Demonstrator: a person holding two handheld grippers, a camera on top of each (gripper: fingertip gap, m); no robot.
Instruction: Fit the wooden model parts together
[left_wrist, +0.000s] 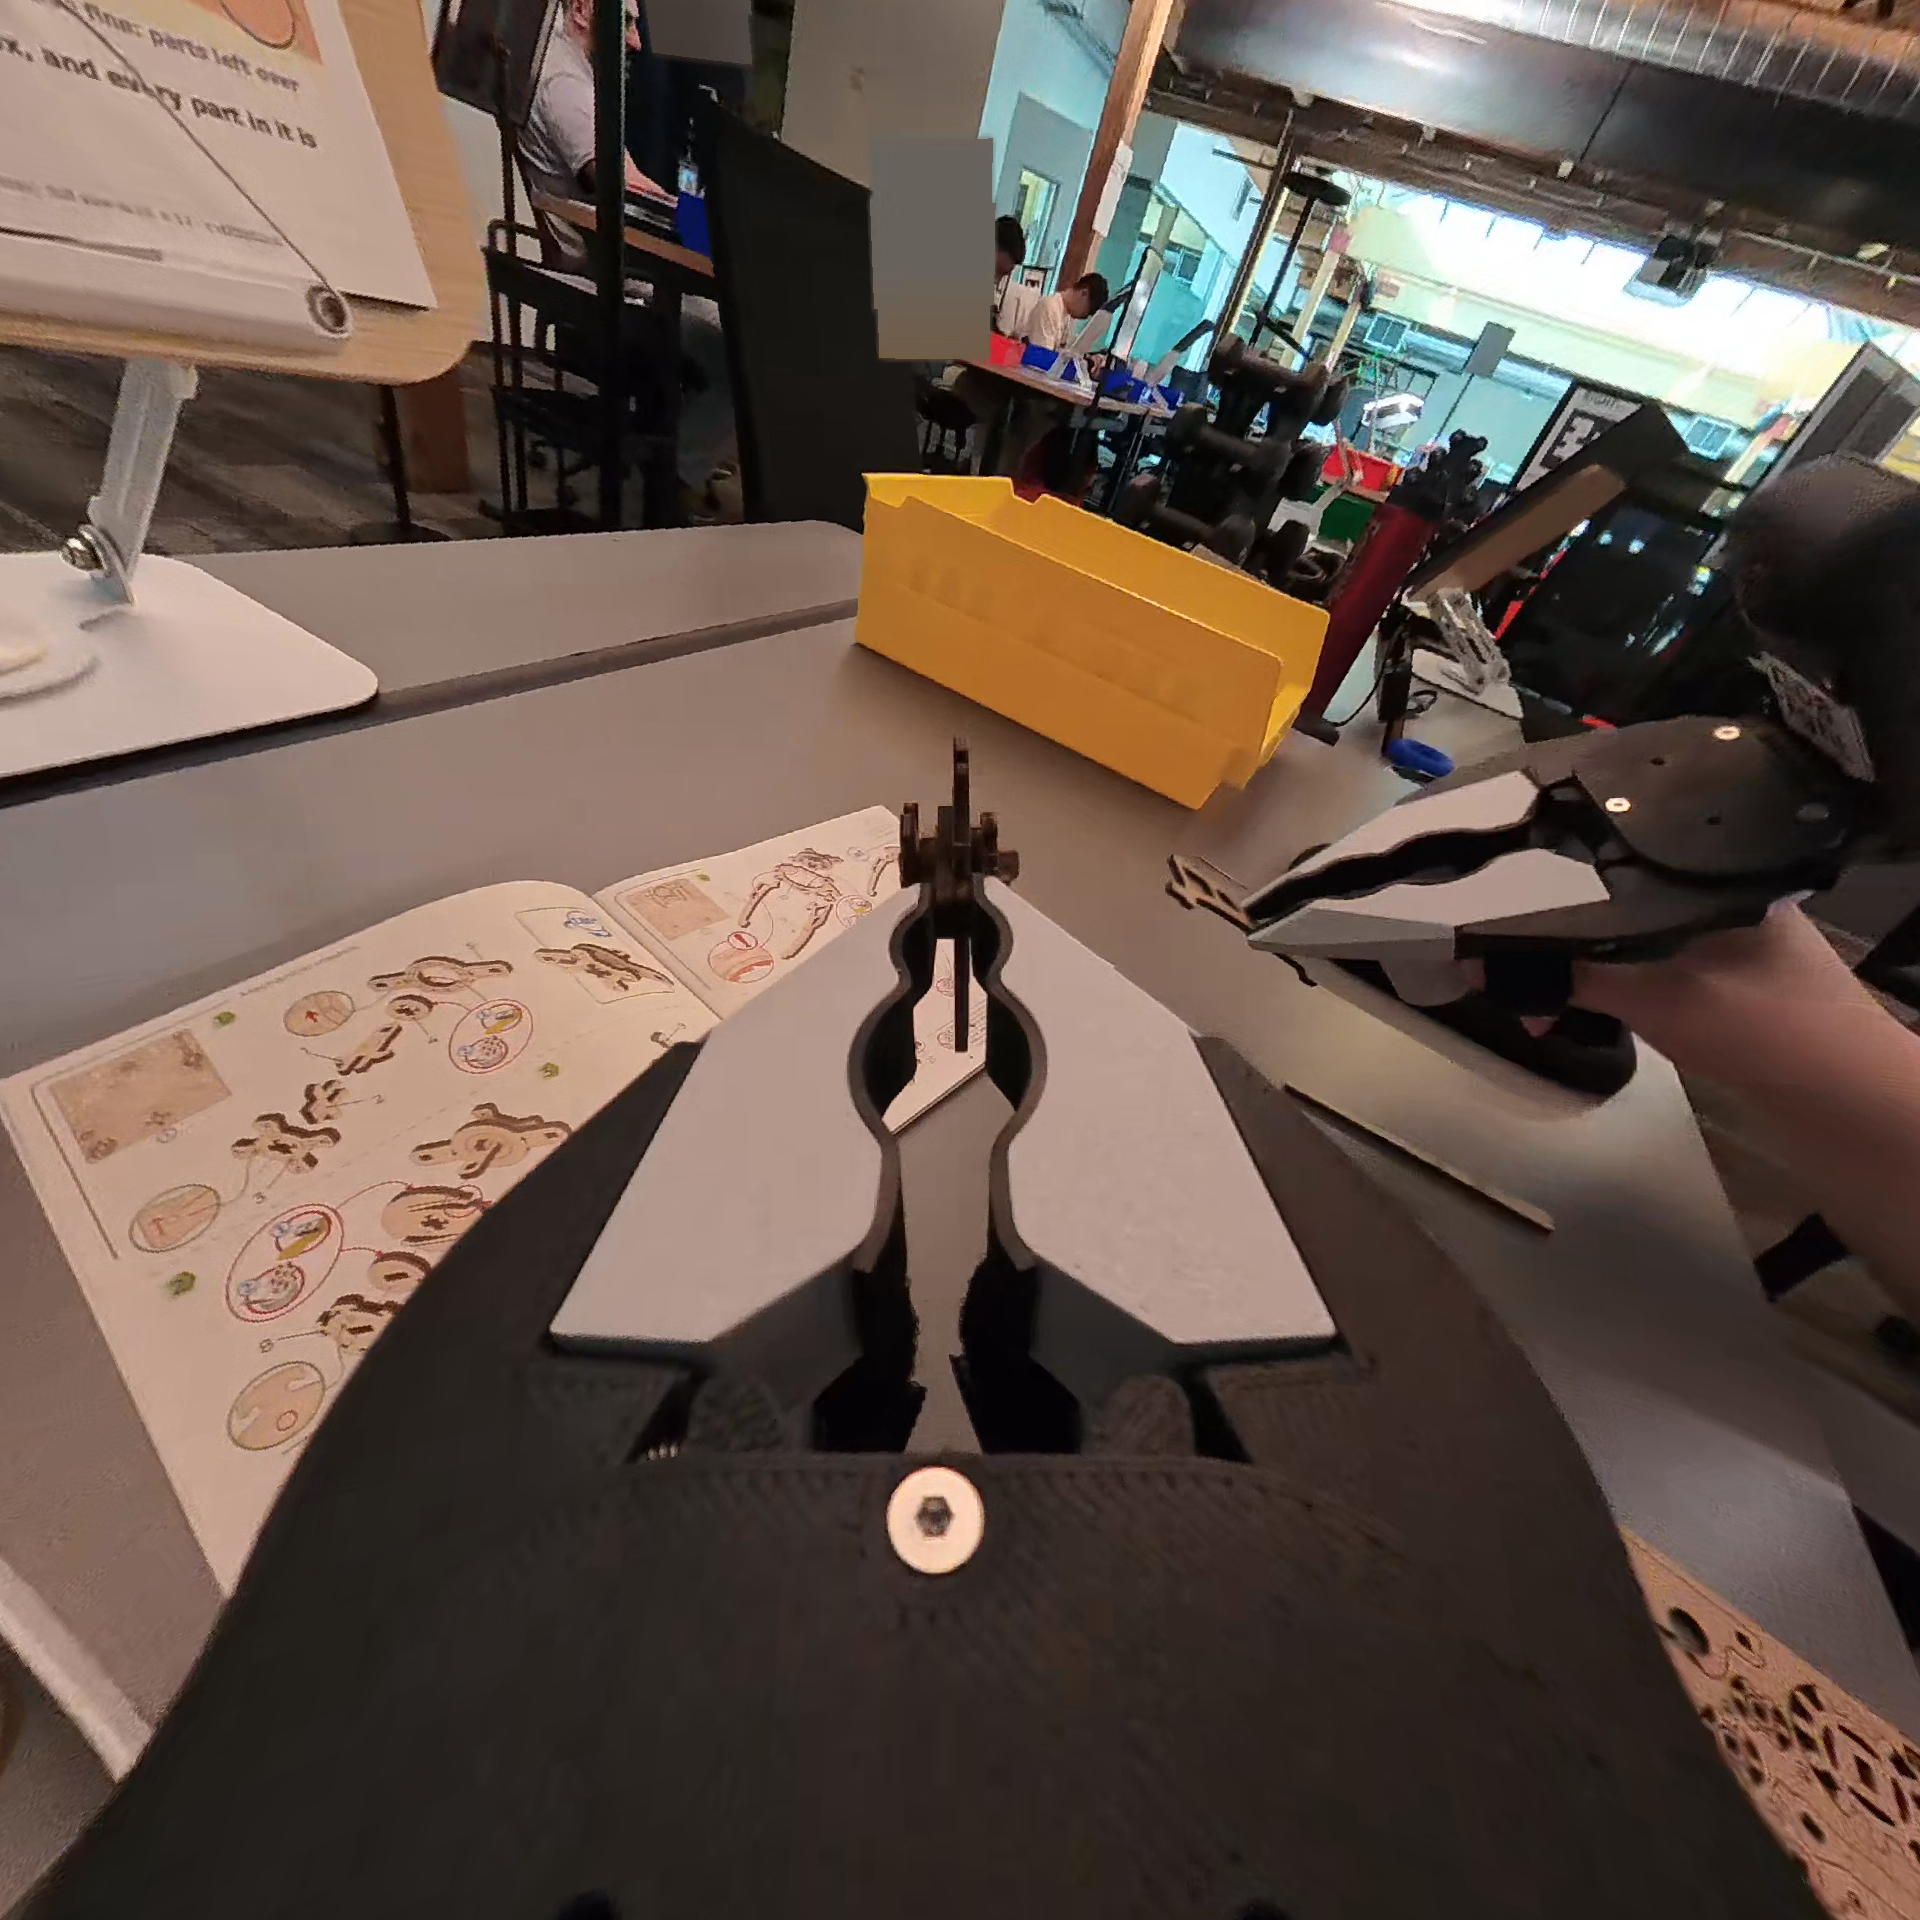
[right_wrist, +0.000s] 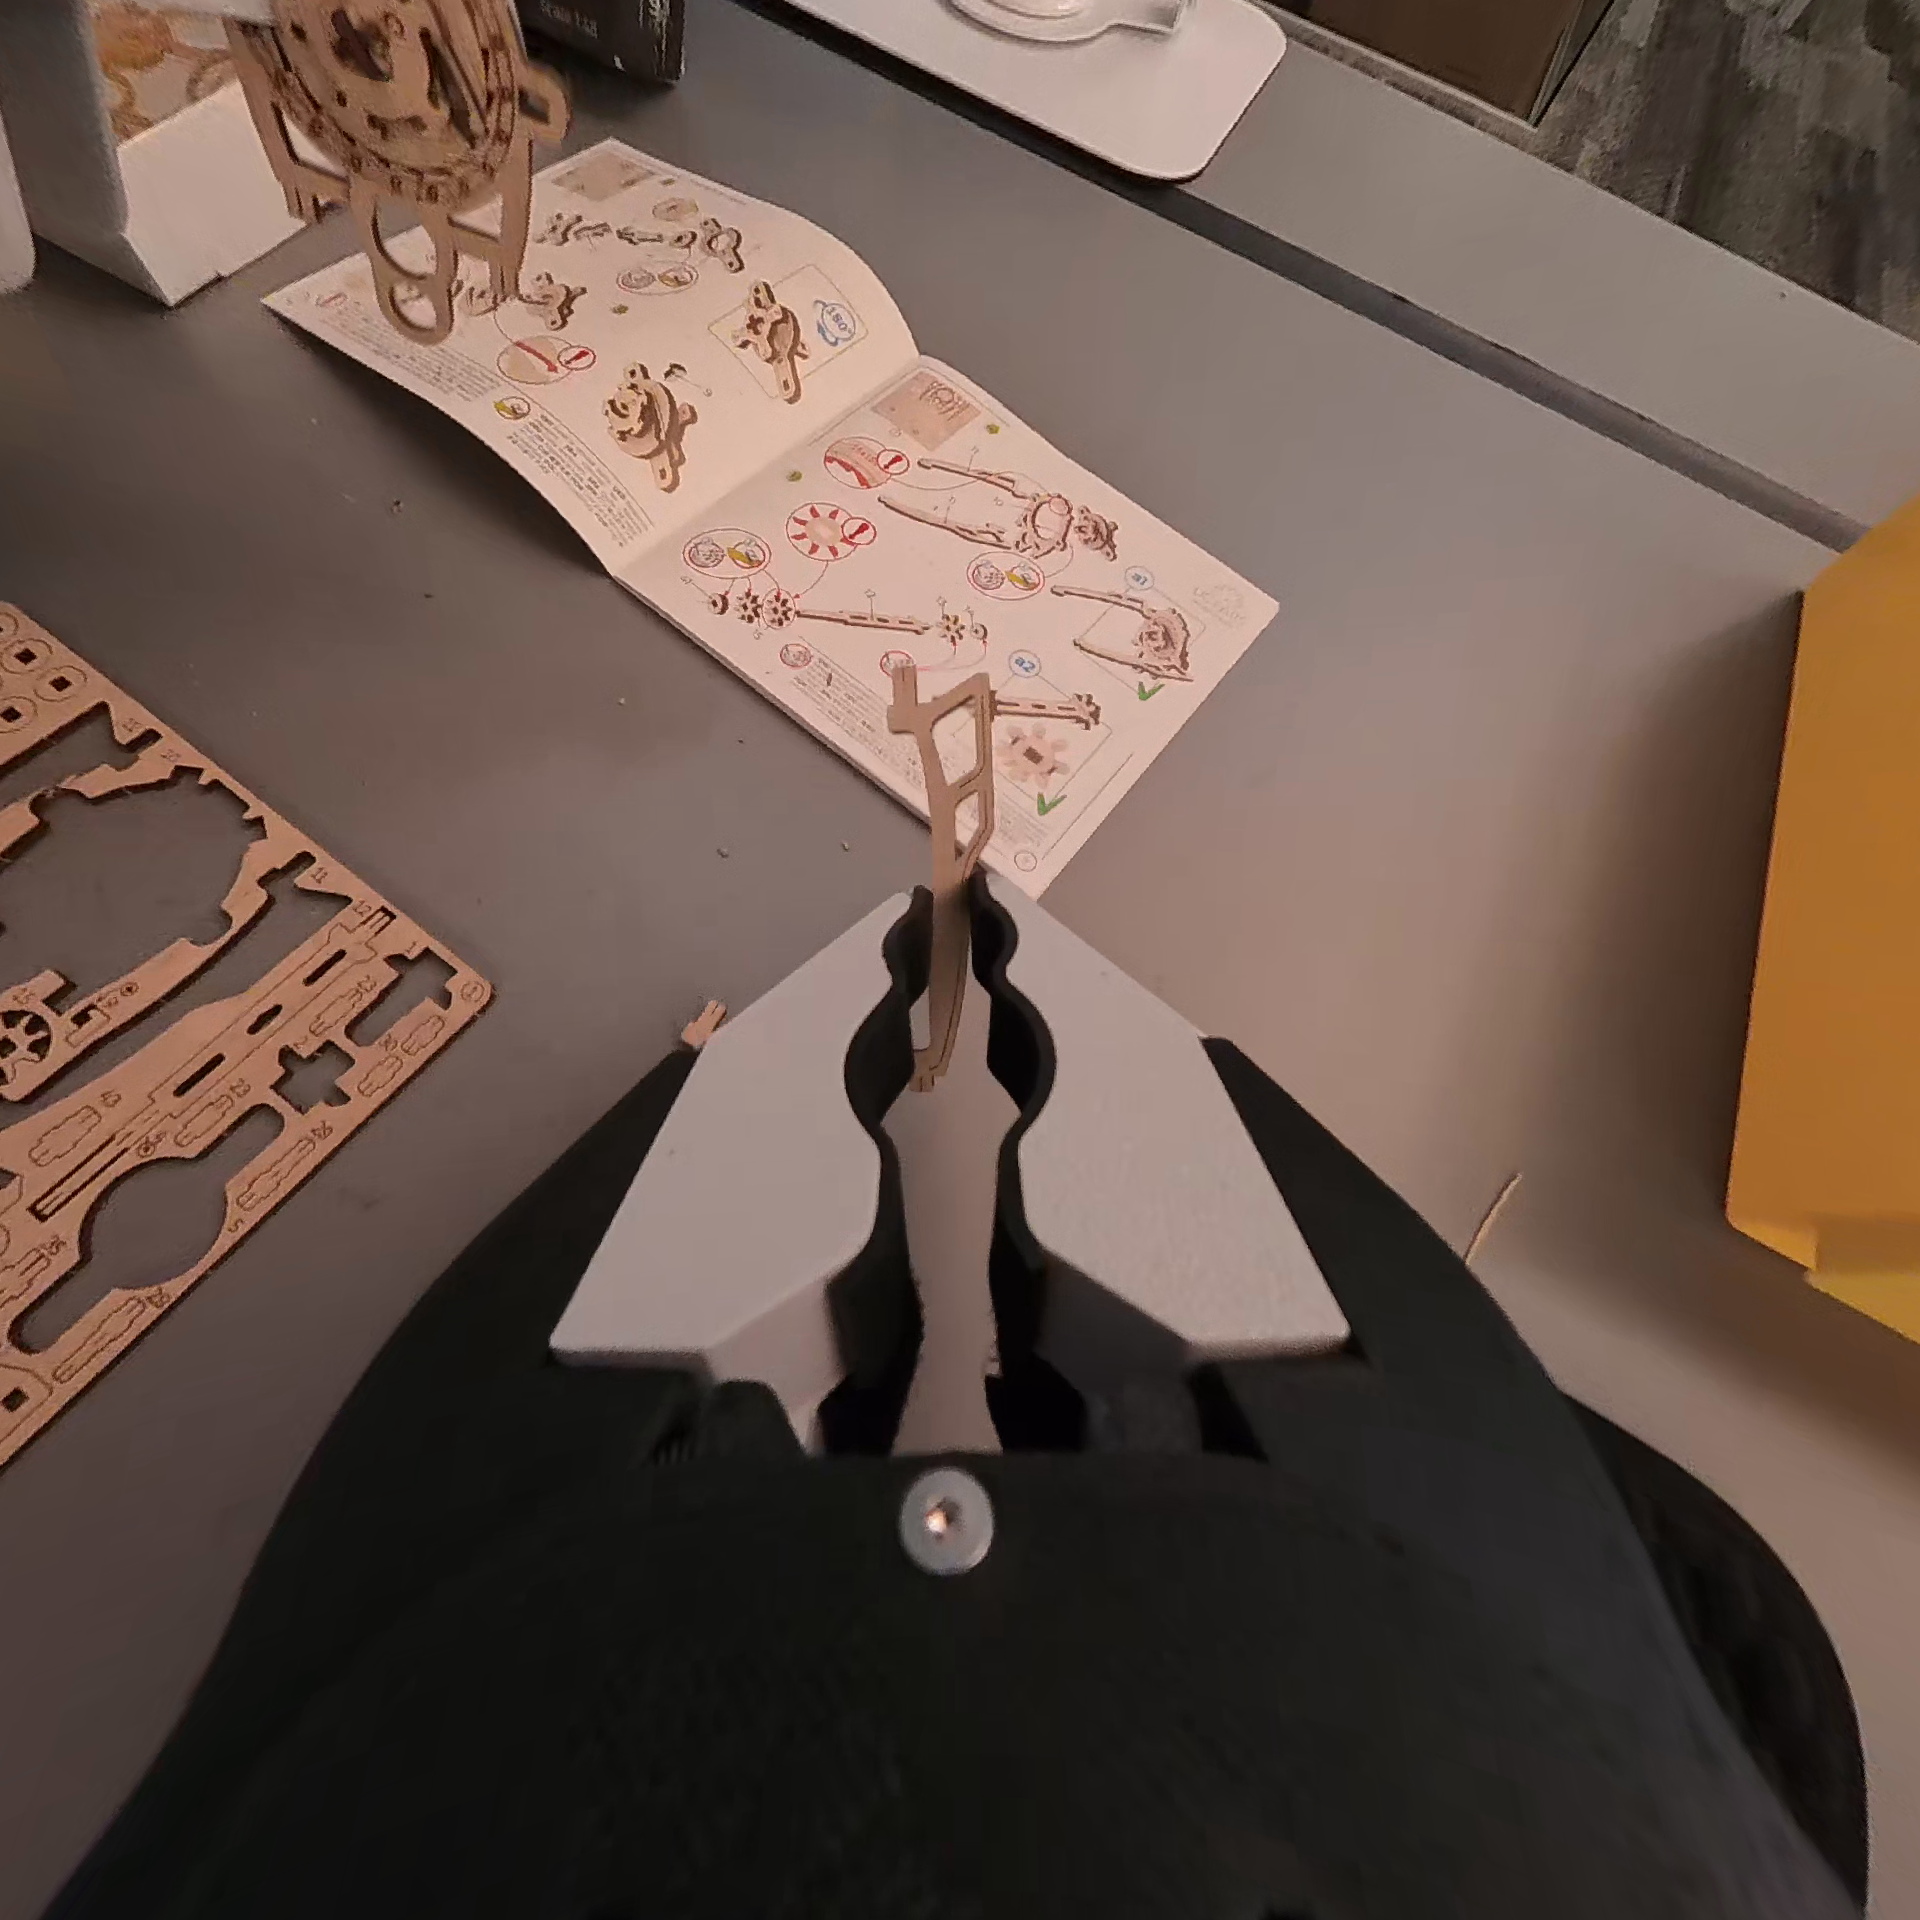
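My left gripper (left_wrist: 951, 914) is shut on a small dark wooden assembly (left_wrist: 956, 842) with little gears, held edge-on above the open instruction booklet (left_wrist: 312, 1091). My right gripper (right_wrist: 948, 891) is shut on a thin flat wooden arm piece (right_wrist: 951, 769), which sticks out forward over the booklet's (right_wrist: 831, 499) near corner. In the left wrist view the right gripper (left_wrist: 1247, 914) is at the right, held by a hand, with the wooden piece (left_wrist: 1200, 883) poking out toward the left gripper, a gap apart. A built wooden model (right_wrist: 416, 156) stands at the booklet's far left.
A yellow bin (left_wrist: 1081, 634) (right_wrist: 1829, 935) sits on the grey table behind and right. A laser-cut wooden parts sheet (right_wrist: 156, 1039) lies at the left, also at the lower right in the left wrist view (left_wrist: 1797, 1745). A white stand base (left_wrist: 177, 665) with a document board is far left. Spacing between my two grippers at the tips: around 15 cm.
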